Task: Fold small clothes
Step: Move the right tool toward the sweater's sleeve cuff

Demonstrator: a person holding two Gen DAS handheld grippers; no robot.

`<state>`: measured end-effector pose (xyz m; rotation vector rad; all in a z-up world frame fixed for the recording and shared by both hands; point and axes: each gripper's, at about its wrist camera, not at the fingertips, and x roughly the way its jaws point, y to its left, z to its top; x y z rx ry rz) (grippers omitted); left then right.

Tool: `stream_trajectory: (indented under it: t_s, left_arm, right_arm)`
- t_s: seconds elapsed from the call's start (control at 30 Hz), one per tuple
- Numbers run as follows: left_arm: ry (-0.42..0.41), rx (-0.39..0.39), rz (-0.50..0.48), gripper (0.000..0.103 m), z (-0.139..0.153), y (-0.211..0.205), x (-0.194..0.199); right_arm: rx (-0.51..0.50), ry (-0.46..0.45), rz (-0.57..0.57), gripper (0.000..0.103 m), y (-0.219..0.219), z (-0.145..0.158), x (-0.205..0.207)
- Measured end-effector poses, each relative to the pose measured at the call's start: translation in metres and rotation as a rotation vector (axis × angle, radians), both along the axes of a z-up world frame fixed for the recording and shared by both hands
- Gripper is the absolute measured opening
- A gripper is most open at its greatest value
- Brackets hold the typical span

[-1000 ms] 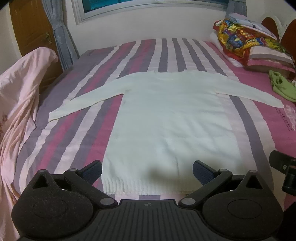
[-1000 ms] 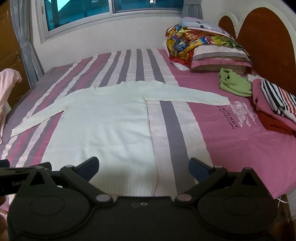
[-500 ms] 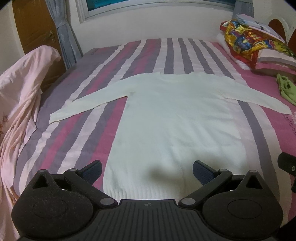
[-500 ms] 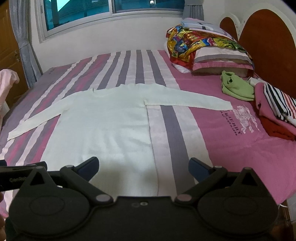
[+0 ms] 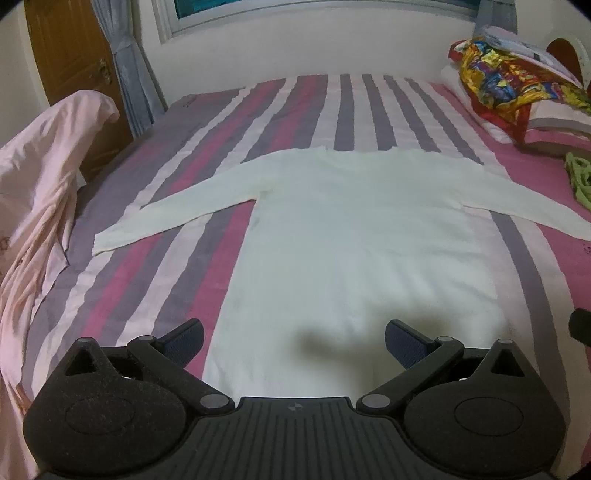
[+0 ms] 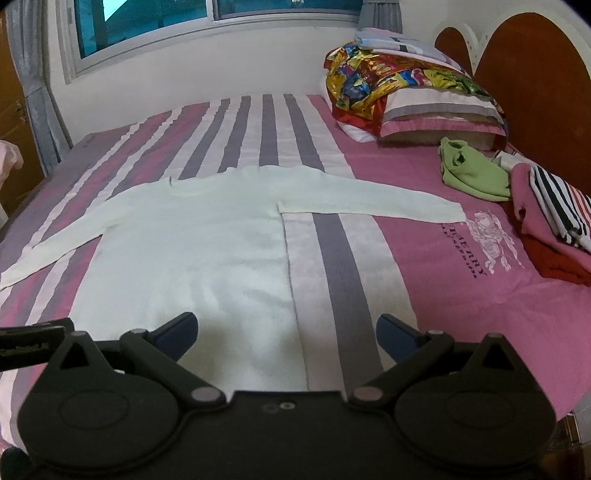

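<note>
- White long-sleeve sweater is laid flat on the bed, hem toward the near edge, neck toward the far edge under the window. Both sleeves are spread out straight to the sides, body looks smooth, with a ribbed knit you can sort of make out at the cuff.
- Left sleeve reaches toward the left edge of the bed near a pink sheet heaped there; right sleeve ends just beside the printed logo on the bedspread.
- Left claw is spread wide with nothing in it, hovering over the hem. Right claw is the same, wide apart and empty, over the sweater's right side edge.
- Versus a second ago: both cameras have shifted so the sweater sits a bit further up and off in the views. The sweater itself hasn't moved and the claws haven't changed their spread.
- Writing: the bedspread print beside the right cuff reads roughly "BURBERRY" with a horse-rider figure; the smaller line under it is too blurry to read.
- Near the headboard corner: a colourful pillow, a green garment, and a folded stack with a striped piece on top.
</note>
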<state>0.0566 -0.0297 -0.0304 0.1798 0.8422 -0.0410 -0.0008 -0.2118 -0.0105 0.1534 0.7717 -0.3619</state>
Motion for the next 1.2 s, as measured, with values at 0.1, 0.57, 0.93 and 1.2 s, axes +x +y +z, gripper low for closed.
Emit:
stream_trajectory:
  t_s: [0.1,0.57,0.93,1.2]
  left_arm:
    - [0.001,0.003,0.005,0.103,-0.002,-0.002,0.011]
    - [0.014,0.000,0.028,0.103,-0.017,-0.020,0.081]
    - [0.034,0.011,0.016,0.103,-0.038,-0.051,0.135]
    - [0.051,0.012,0.016,0.103,-0.055,-0.075,0.178]
  right_arm:
    - [0.006,-0.003,-0.007,0.103,-0.004,0.000,0.009]
    - [0.003,0.015,-0.036,0.103,-0.033,-0.015,0.072]
    - [-0.012,0.031,-0.056,0.103,-0.067,-0.035,0.123]
    - [-0.012,0.064,-0.091,0.093,-0.103,-0.058,0.162]
